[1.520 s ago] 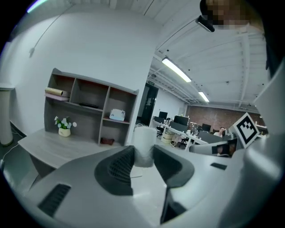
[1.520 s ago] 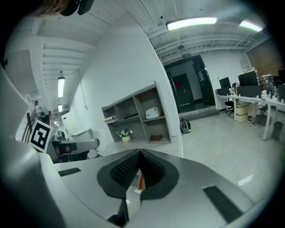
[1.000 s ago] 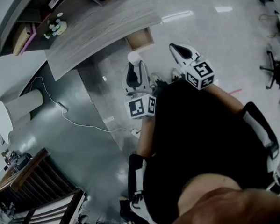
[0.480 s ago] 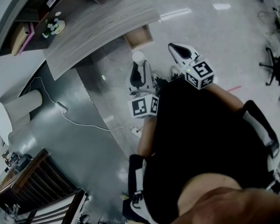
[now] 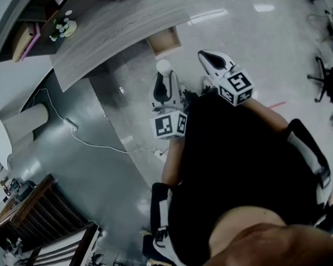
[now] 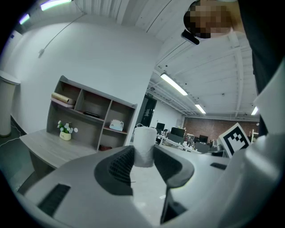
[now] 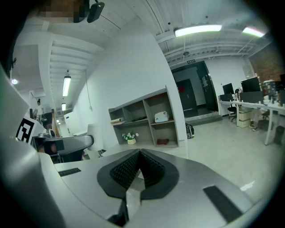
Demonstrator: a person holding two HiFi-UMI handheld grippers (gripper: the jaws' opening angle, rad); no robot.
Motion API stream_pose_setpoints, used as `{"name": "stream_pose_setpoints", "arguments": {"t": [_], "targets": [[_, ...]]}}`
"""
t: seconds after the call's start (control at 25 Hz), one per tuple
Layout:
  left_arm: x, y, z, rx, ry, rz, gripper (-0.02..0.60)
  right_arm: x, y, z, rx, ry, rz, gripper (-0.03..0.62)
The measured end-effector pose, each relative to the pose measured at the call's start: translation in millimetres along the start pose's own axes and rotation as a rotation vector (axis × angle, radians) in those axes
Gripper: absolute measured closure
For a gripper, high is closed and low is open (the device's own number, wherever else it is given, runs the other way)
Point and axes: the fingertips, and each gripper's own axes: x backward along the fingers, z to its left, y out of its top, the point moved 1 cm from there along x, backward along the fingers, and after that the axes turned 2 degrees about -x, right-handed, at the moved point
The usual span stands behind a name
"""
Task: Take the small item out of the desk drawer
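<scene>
In the head view my left gripper (image 5: 163,74) points toward the curved grey wood desk (image 5: 116,29), shut on a small white cylinder (image 5: 163,66) held at its tips. The left gripper view shows that white cylinder (image 6: 144,146) upright and pinched between the two dark pads of the left gripper (image 6: 143,159). The open wooden drawer (image 5: 164,42) juts from the desk's near edge, a short way beyond the item. My right gripper (image 5: 202,55) hovers to the right, apart from the drawer. The right gripper view shows the right gripper (image 7: 139,156) with its ribbed pads together and nothing between them.
A shelf unit (image 6: 89,113) holding a small flower pot (image 5: 61,30) stands behind the desk. A white cylindrical bin (image 5: 17,129) and a loose cable (image 5: 94,142) are on the shiny floor at left. An office chair (image 5: 328,85) stands far right.
The left gripper with the white cylinder has drifted slightly right and a little away from the drawer. The right gripper has barely moved.
</scene>
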Motion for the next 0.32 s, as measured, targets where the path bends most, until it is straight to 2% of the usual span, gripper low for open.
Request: {"name": "stream_pose_setpoints", "arguments": {"t": [0.32], "targets": [[0.8, -3.0, 1.1, 0.012, 0.002, 0.003, 0.44, -0.6, -2.6, 0.8, 0.013, 0.006, 0.001, 0.595]]}}
